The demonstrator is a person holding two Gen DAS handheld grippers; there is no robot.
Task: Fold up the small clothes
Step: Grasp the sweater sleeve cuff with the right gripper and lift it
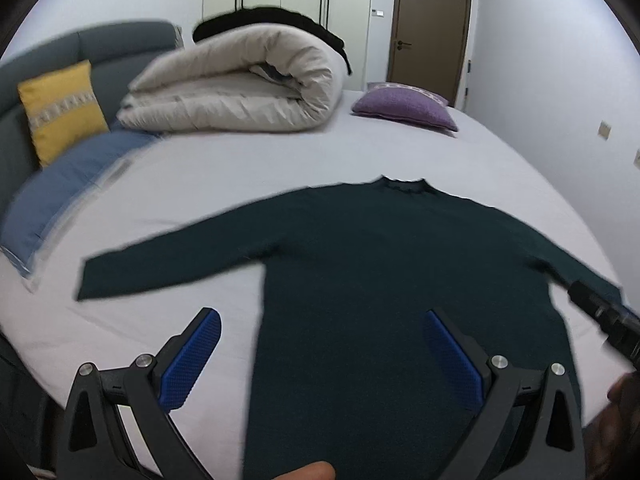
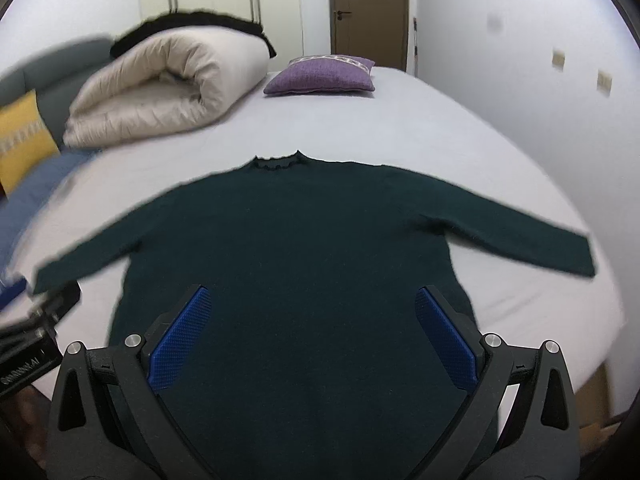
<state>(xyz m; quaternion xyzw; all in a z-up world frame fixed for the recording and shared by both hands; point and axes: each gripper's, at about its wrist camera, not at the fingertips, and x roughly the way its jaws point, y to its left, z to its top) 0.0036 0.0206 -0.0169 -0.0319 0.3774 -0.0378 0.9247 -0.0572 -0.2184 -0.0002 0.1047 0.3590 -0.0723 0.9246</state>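
Observation:
A dark green long-sleeved sweater (image 1: pixel 380 264) lies flat on the pale bed sheet (image 1: pixel 224 184), collar away from me and both sleeves spread out to the sides. It also shows in the right wrist view (image 2: pixel 304 256). My left gripper (image 1: pixel 322 316) is open and empty, hovering over the sweater's lower left edge, with its left finger over bare sheet. My right gripper (image 2: pixel 312 294) is open and empty above the lower body of the sweater. The right gripper's body shows at the right edge of the left wrist view (image 1: pixel 604 316).
A rolled cream duvet (image 1: pixel 236 88) with a black cloth on top lies at the back of the bed. A purple cushion (image 1: pixel 404 106) sits at the back right. A yellow cushion (image 1: pixel 60 110) and a blue pillow (image 1: pixel 68 184) lie at the left by the grey headboard.

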